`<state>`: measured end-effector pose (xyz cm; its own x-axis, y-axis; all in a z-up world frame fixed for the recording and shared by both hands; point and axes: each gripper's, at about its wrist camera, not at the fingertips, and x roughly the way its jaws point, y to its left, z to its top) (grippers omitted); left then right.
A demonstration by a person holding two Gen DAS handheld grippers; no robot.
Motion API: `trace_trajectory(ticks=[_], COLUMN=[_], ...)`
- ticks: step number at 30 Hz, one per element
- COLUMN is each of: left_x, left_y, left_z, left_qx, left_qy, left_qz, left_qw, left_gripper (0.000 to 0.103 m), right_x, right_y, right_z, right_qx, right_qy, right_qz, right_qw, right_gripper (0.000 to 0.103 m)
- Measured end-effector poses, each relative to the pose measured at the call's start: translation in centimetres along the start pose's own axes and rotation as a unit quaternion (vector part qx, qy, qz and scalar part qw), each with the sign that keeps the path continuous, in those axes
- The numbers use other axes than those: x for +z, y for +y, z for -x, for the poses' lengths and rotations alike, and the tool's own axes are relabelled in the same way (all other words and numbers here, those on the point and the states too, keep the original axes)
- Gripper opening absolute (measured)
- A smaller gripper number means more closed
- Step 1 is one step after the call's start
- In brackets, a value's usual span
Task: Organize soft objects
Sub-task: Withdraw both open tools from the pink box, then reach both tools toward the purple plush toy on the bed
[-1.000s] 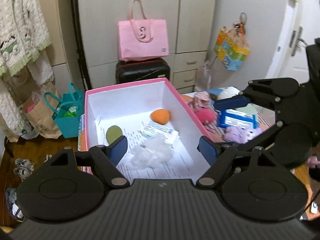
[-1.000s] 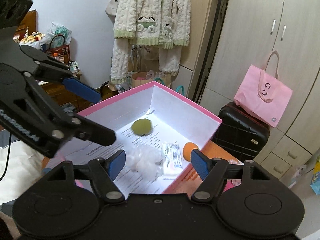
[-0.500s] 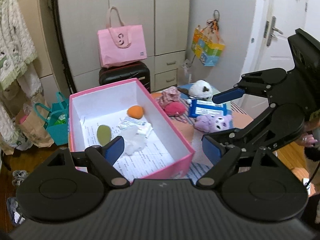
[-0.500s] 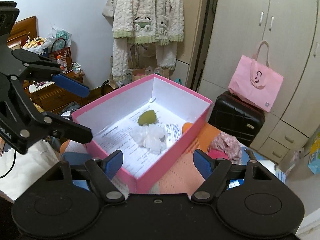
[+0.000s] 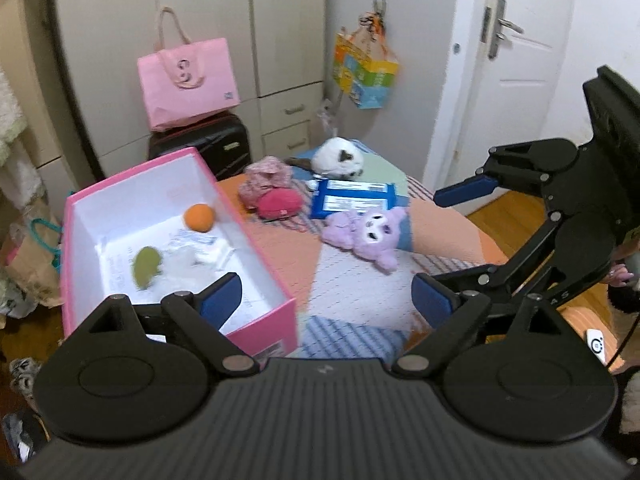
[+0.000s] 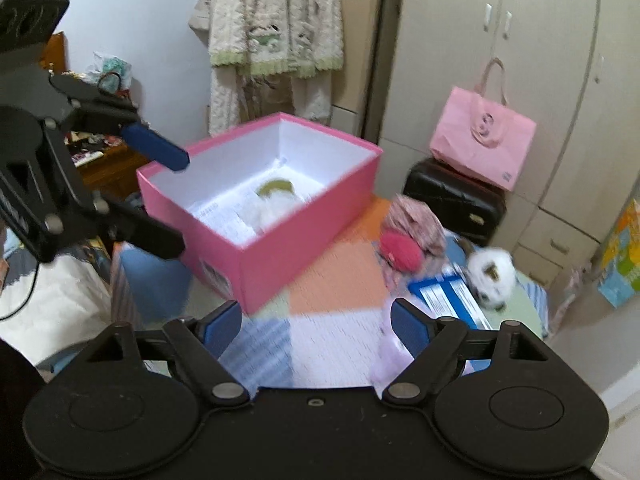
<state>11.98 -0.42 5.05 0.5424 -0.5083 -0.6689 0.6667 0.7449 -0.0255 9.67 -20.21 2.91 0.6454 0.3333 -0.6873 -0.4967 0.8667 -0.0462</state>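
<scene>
Soft toys lie on the patchwork-covered bed (image 5: 360,280): purple plush (image 5: 366,236), white plush (image 5: 338,158), red pouch (image 5: 280,204), grouped toward its far corner beside a blue packet (image 5: 352,198). Pink box (image 5: 260,264), at the left edge, holds an orange ball (image 5: 199,218). Left gripper (image 5: 326,300) and right gripper (image 6: 316,326): jaws spread, just opening, nothing between.

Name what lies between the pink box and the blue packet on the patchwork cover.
In the left wrist view, a floral cloth bundle and a red plush lie between the pink box and blue packet.
</scene>
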Motion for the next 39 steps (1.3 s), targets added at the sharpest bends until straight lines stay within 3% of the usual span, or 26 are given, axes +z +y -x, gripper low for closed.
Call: trace_trajectory(ticks=[8,14,20,22,25,32,39], left_x=[1.6,2.5,2.9,2.7,2.6,2.6,1.7], left_y=[-2.3,-3.6,-3.7,-3.7,-3.7,-3.3,-1.7], left_z=[-4.8,-8.9,-13.9,-15.1,-16.8,-19.9,-22.4], left_qx=[-0.051,-0.049,-0.033,-0.044,-0.049,-0.04,-0.034], left_qy=[0.014,0.034,0.067,0.078,0.082,0.072,0.078], left_qz=[-0.008,-0.017,0.007,0.017,0.038,0.076,0.138], left_qw=[0.9986,0.9981,0.9972,0.9958,0.9947,0.9937,0.9868], left_gripper=[0.092,0.092,0.089,0.089,0.089,0.084,0.071], right_x=[-3.6,-5.0,-6.3,-6.4,-6.3,-5.5,-6.1], right_y=[-3.0,-4.3,-5.7,-6.3,-7.0,-7.8,-9.8], right_z=[-1.8,-3.5,-6.0,-6.7,-7.6,-10.1,-10.9], right_qx=[-0.004,-0.008,-0.031,-0.031,-0.019,0.004,0.054], right_qy=[0.009,-0.006,-0.036,-0.05,-0.062,-0.044,-0.036], right_qz=[-0.026,-0.012,0.027,0.035,0.053,0.109,0.071], right_qw=[1.0,1.0,0.998,0.998,0.997,0.993,0.995], right_gripper=[0.086,0.086,0.085,0.085,0.085,0.086,0.087])
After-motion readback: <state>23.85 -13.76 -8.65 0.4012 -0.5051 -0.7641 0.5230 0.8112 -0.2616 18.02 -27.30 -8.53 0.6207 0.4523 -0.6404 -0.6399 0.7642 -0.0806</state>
